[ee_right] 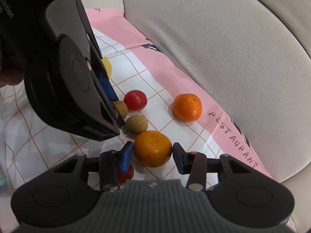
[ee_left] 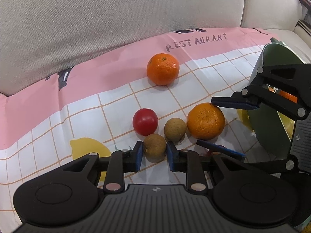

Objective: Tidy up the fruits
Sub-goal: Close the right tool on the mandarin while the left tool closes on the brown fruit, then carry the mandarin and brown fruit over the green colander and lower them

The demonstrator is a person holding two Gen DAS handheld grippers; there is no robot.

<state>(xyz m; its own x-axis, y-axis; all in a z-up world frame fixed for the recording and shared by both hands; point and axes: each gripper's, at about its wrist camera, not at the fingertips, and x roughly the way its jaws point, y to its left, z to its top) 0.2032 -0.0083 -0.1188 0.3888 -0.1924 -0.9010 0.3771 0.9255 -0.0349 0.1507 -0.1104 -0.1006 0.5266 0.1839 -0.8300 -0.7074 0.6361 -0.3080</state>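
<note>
The left gripper (ee_left: 155, 151) pinches a small brown longan (ee_left: 155, 149), both blue pads tight against its sides. A second longan (ee_left: 175, 129) sits just beside it at about 1 o'clock, touching or nearly so. A red cherry tomato (ee_left: 145, 122) lies at 11 o'clock of the held longan, just beside it.

The right gripper (ee_right: 152, 153) grips a large orange (ee_right: 152, 148): in the right wrist view its 2 blue pads meet the fruit's left and right sides. In the left wrist view this orange (ee_left: 206, 120) lies at 3 o'clock of the second longan, close against it.

A smaller mandarin (ee_left: 162, 69) stands well apart from the cluster, at 12 o'clock, on the edge of the pink band of the cloth (ee_left: 87, 104). The cloth is white with an orange grid, a printed lemon and the word RESTAURANT, and it lies on a beige sofa (ee_left: 97, 19).

At 3 o'clock of the left wrist view a dark green bowl (ee_left: 279, 58) stands behind the right gripper, with something orange showing inside. Another red fruit (ee_right: 125, 174) peeks out under the right gripper's left finger, partly hidden.
</note>
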